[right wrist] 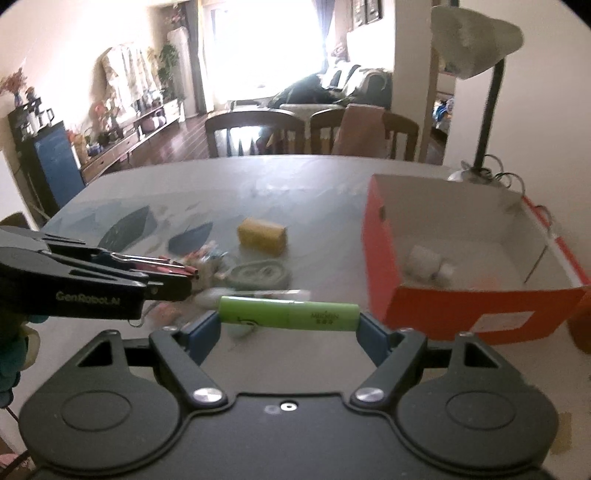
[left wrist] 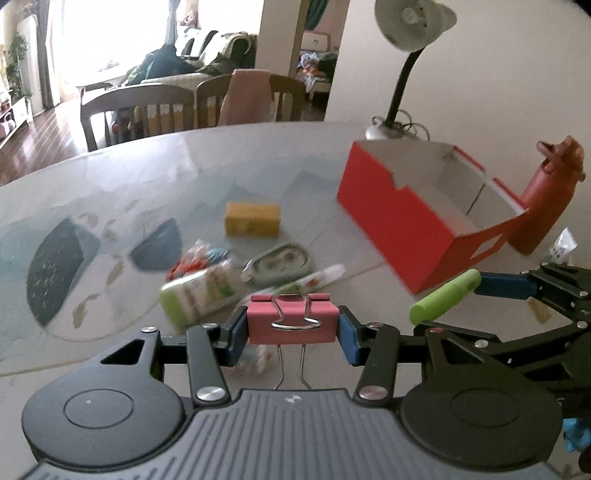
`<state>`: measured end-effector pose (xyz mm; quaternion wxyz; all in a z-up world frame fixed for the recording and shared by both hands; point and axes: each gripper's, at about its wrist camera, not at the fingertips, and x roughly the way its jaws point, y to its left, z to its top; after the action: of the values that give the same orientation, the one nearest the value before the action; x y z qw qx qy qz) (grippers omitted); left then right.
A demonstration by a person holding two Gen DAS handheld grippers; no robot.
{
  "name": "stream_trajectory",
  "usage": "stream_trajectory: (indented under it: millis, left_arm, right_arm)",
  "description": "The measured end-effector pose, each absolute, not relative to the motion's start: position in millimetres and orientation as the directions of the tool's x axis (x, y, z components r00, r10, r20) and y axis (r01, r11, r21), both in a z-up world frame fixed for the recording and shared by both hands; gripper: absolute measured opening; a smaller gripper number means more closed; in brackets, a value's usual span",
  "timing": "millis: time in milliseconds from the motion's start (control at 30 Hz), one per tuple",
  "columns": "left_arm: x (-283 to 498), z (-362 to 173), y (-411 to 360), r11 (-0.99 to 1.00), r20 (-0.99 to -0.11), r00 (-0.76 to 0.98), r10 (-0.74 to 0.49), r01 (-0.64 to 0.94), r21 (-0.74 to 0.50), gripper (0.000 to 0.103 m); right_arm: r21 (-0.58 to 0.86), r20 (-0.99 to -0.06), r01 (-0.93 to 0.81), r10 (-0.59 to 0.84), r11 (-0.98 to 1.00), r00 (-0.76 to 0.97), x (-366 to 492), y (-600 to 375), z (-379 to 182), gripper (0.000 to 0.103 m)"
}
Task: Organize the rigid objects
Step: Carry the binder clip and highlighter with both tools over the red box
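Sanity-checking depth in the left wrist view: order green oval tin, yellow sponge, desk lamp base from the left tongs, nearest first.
1. Green oval tin, just ahead of the left tongs.
2. Yellow sponge, mid-table beyond it.
3. Desk lamp base, far edge, right.

One red box (left wrist: 399,236), two chairs (left wrist: 136,107), one lamp (left wrist: 410,26)

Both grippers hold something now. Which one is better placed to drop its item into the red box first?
Probably the right gripper: holding the green tube, it sits beside the red box. The left gripper, with the pink clip, is farther away.
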<state>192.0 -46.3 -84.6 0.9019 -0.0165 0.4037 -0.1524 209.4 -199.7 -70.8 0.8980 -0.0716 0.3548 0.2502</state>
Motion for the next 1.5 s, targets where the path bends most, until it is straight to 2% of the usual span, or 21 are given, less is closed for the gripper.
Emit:
stream_trajectory:
  millis: [567, 1000, 1267, 1500]
  left_arm:
    - [235, -45, -131, 0.931, -0.681, 0.648, -0.341, 0.332, -0.15, 0.05]
    - [294, -34, -211, 0.918, -0.681, 0.643, -0.349, 0.38, -0.113, 0.05]
    - [335, -43, -257, 0.907, -0.716, 0.609, -0.342, 0.412, -0.083, 0.05]
    - [376, -63, -288, 0.91, -0.776, 0.54, -0.327, 0.4, -0.105, 0.05]
  right_arm:
    - [0.013, -0.627, -0.436, 0.346, 0.9, 0.697, 275, -274, -45, 0.08]
    - [0.007, -0.652, -0.424, 0.326, 0.906, 0.685, 318, -319, -52, 0.08]
    - [0.003, -0.68, -0.419, 0.309, 0.908, 0.665, 348, -337, -64, 0.079]
    - [0.013, -0.73, -0.417, 0.293, 0.909, 0.618, 377, -347, -82, 0.079]
